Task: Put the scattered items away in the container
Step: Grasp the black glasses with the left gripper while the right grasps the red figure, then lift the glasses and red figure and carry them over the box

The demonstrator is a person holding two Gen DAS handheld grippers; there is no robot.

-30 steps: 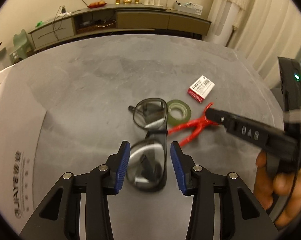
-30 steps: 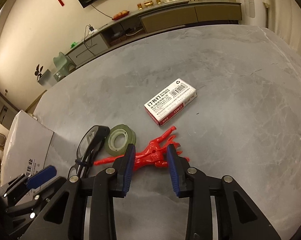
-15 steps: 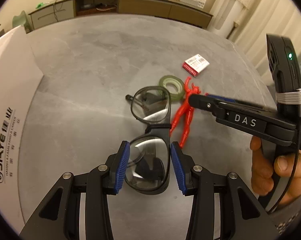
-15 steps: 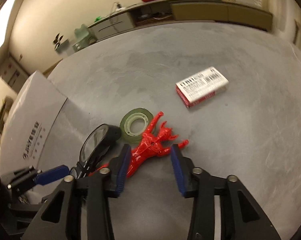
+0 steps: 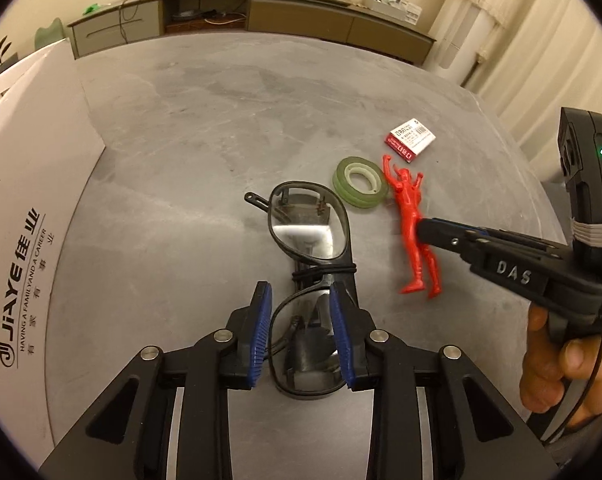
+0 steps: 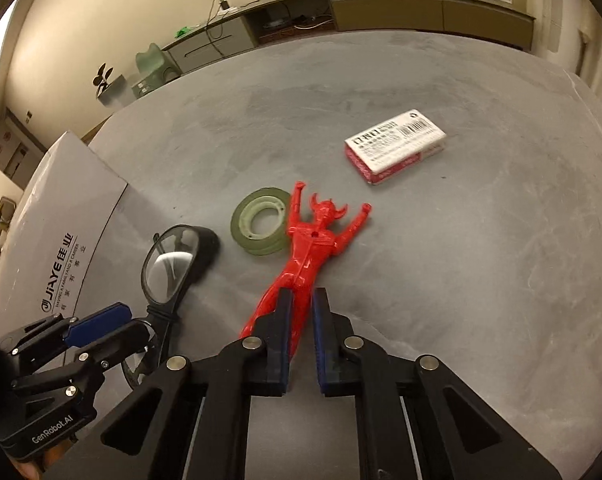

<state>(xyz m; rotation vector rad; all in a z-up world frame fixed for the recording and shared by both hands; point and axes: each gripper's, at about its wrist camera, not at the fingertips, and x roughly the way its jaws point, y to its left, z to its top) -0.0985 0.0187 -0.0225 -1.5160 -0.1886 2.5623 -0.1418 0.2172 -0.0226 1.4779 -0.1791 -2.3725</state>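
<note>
Black folded glasses [image 5: 307,236] lie on the grey table [image 5: 205,128]. My left gripper [image 5: 301,312] is shut on the near lens of the glasses, which also show in the right wrist view [image 6: 169,264]. A red toy figure [image 6: 309,240] lies on its back next to a green tape roll [image 6: 261,226]. My right gripper [image 6: 301,320] is shut on the figure's legs; it also shows in the left wrist view [image 5: 423,228]. A red and white staple box [image 6: 395,150] lies farther back. The white cardboard box [image 5: 25,200] stands at the left.
The white box also shows in the right wrist view [image 6: 53,232]. A long sideboard [image 5: 261,16] with small objects stands beyond the table. Curtains [image 5: 533,40] hang at the right. A hand [image 5: 561,364] holds the right gripper.
Both grippers have closed: the left on the glasses' lens, the right on the red figure's legs. The figure has turned so its head points away from the right gripper.
</note>
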